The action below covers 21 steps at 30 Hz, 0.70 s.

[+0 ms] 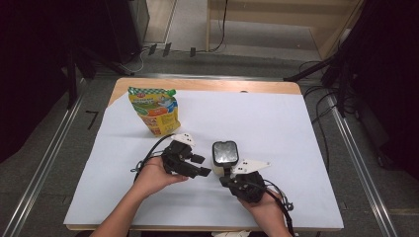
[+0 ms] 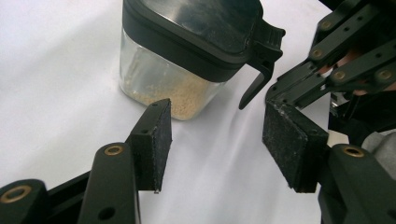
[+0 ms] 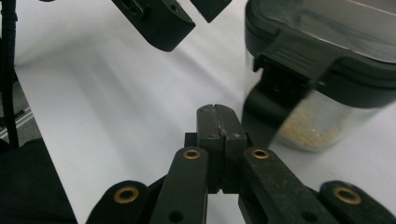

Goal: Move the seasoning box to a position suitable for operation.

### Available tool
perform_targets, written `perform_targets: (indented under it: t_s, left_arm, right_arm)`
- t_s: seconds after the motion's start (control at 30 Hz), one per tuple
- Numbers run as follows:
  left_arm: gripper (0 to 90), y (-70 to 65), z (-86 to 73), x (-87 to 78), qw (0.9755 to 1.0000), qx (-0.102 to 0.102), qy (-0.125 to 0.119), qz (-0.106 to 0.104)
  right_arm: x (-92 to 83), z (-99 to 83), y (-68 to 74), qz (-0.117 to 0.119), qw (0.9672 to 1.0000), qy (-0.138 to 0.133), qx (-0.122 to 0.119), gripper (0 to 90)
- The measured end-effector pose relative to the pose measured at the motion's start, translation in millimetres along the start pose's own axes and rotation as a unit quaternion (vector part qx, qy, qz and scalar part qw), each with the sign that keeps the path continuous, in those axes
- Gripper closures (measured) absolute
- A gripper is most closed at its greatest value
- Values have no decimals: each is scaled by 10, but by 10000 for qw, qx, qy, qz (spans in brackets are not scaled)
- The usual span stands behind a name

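Note:
A clear square container [image 1: 225, 152] with a black clip-on lid stands on the white sheet, with beige grains in its bottom [image 2: 187, 95]. My left gripper [image 1: 201, 165] lies just left of it, jaws open and nothing between the pads [image 2: 156, 135]. The container [image 2: 187, 51] stands beyond them, apart. My right gripper [image 1: 226, 175] sits just in front of the container, jaws shut on nothing [image 3: 217, 121]. The lid's clasp [image 3: 285, 74] hangs close to the right of its tips. The left gripper's pads [image 3: 163, 18] show at the top of the right gripper view.
A yellow and green snack bag [image 1: 154, 109] stands upright at the back left of the white sheet [image 1: 276, 123]. The wooden table edge [image 1: 207, 85] runs along the back. Cables and dark stands lie on the floor around the table.

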<state>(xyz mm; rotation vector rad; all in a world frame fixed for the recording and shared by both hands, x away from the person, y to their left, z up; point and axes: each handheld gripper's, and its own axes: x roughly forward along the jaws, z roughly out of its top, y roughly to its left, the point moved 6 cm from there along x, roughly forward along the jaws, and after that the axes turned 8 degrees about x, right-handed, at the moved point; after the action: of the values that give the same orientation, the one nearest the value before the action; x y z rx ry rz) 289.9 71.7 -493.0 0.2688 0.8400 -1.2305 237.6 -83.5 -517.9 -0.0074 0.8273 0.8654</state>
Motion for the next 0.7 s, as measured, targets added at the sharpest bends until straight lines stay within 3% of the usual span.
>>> perform_targets:
  t_s: [0.3, 0.7]
  left_arm:
    - [439, 27, -20, -21, 10000, 23, 32, 42]
    - [429, 54, -41, -27, 9999, 10, 93, 110]
  right_arm:
    - [125, -11, 0, -65, 9999, 79, 41, 900]
    - [66, -33, -72, -124, 9998, 92, 126, 900]
